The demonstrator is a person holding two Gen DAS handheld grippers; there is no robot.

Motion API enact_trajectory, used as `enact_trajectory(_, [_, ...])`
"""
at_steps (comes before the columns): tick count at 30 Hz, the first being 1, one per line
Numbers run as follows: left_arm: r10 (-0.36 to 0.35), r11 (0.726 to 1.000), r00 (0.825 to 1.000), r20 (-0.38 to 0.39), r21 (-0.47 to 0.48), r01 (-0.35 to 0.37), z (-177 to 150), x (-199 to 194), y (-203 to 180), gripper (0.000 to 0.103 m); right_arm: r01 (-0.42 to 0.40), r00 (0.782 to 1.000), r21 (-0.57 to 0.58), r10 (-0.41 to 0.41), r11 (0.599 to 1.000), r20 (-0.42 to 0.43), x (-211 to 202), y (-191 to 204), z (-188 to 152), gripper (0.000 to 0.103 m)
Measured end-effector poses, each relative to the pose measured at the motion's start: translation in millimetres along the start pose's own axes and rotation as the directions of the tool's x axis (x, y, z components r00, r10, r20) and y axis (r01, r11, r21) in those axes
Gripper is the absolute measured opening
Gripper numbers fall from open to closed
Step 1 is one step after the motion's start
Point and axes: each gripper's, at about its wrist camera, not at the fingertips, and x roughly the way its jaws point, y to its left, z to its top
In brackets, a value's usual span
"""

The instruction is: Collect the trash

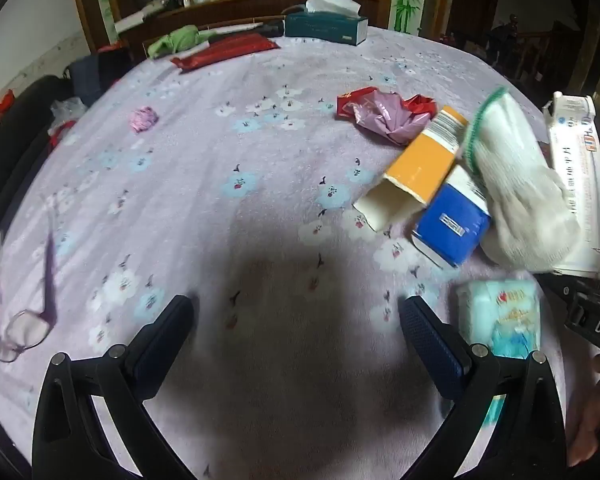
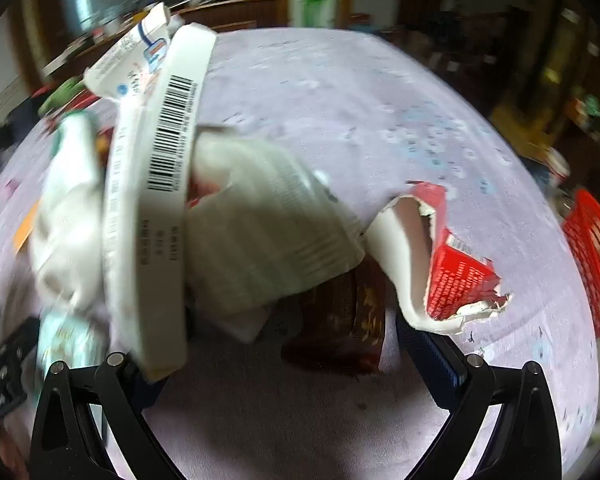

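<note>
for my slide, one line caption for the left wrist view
Open left gripper hovers over the purple floral cloth, boxes and wrappers piled to its right, purple glasses at left.

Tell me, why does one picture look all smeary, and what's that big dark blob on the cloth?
Right wrist view: motion blur smears the white box and the room behind. Left wrist view: mostly sharp; the blob is a shadow on the cloth ahead of the left gripper. Both views bend at the edges from the fisheye lens.

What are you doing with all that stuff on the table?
A person is picking up trash from a table with two hand-held grippers. The left gripper is open over bare cloth. The right gripper is open among empty boxes, its picture blurred, beside a long white box and a torn red box. A red basket waits at the edge.
</note>
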Motion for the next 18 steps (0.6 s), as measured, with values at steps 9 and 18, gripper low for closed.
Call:
enact_trajectory(9, [-0.006, 1.000, 0.950, 0.313, 0.031, -0.004, -48, -87, -25, 0.103, -0.114, 0.984, -0.042, 0.119, 0.993, 0.133, -90, -31, -53, 0.103])
enact_trajectory(18, [0.003, 0.998, 0.870, 0.493, -0.049, 0.025, -98, -149, -60, 0.103, -0.065, 0.919, -0.033, 0.073, 0.997, 0.386, -160, -55, -106, 0.103])
